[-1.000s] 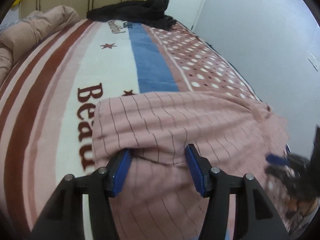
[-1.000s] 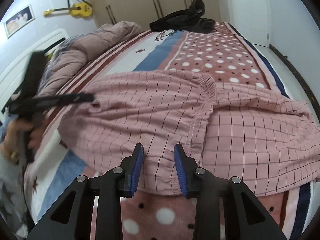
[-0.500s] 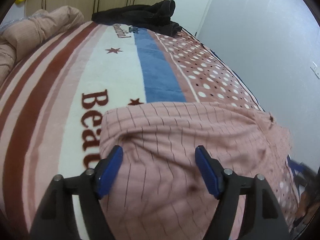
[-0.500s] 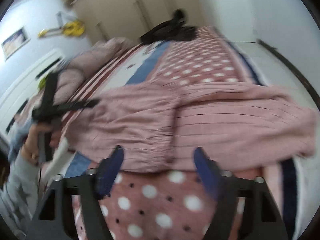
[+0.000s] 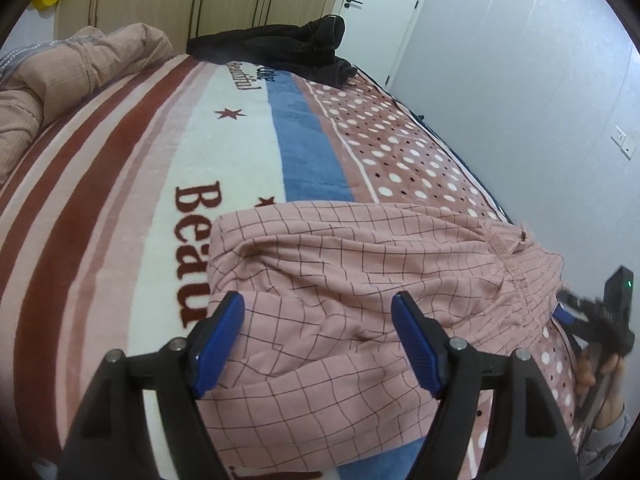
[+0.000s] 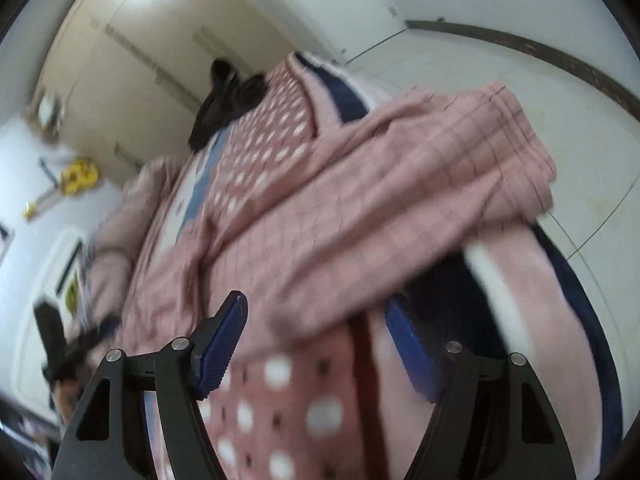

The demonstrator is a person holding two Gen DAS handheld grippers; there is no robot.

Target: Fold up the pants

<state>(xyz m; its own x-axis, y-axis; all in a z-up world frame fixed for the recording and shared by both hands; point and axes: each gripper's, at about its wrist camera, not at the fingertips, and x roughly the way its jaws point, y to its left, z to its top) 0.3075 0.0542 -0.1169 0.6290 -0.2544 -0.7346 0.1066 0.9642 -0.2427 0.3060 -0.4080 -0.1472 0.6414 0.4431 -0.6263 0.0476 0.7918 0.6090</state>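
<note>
Pink checked pants [image 5: 360, 288] lie folded over on the bed's blanket, with the elastic waistband [image 5: 508, 248] at the right. My left gripper [image 5: 320, 324] is open and empty, just above the near fold of the pants. In the blurred, tilted right wrist view the pants [image 6: 380, 184] stretch across the bed to its edge, with the leg ends [image 6: 516, 136] hanging toward the floor. My right gripper [image 6: 316, 332] is open and empty over the near edge of the pants; it also shows in the left wrist view [image 5: 592, 316].
A striped, dotted blanket [image 5: 132, 168] covers the bed. Dark clothes [image 5: 288, 48] lie at the far end. A pink duvet [image 5: 60, 72] is bunched at the far left. A white wall [image 5: 520, 100] runs along the right; tiled floor [image 6: 480, 60] lies beyond the bed's edge.
Both grippers have opened wide and let go of the pants. The left one pulled back and rose a little. The right one swung away and tilted toward the bed's edge.
</note>
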